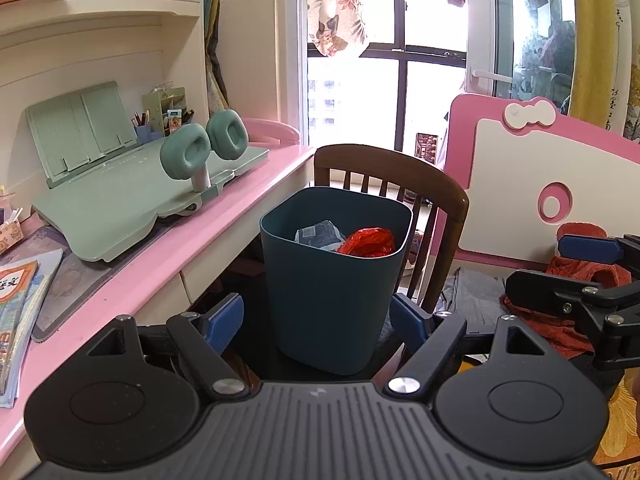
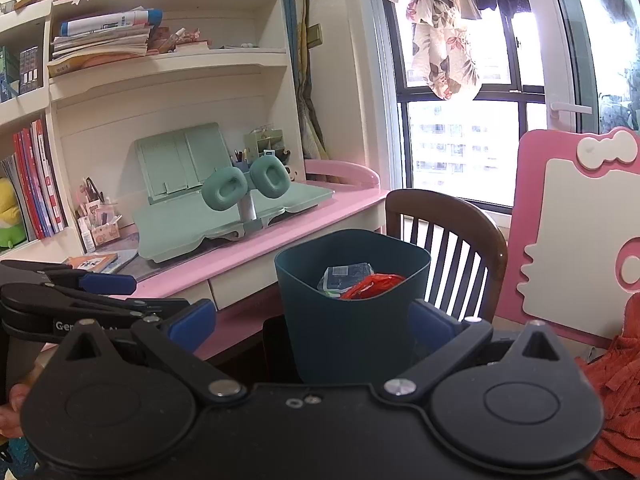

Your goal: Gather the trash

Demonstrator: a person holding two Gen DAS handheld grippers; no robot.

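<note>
A dark teal bin (image 1: 332,280) (image 2: 352,320) stands upright on a dark surface in front of a wooden chair back. Inside lie a crumpled red wrapper (image 1: 366,242) (image 2: 370,286) and a bluish-white packet (image 1: 318,234) (image 2: 348,274). My left gripper (image 1: 316,318) is open, its blue pads (image 1: 224,316) spread to either side of the bin's lower part with nothing gripped. My right gripper (image 2: 312,322) is open too, the bin just ahead between its fingers (image 2: 192,320). Each gripper shows at the edge of the other view, the right gripper (image 1: 536,266) and the left gripper (image 2: 158,292), both holding nothing.
A pink desk (image 1: 168,264) (image 2: 248,252) runs along the left with a green reading stand (image 1: 120,200) and books (image 1: 16,300). The brown chair (image 1: 440,200) (image 2: 452,232) is behind the bin. A pink-and-white board (image 1: 540,184) and orange cloth (image 1: 560,320) are at the right.
</note>
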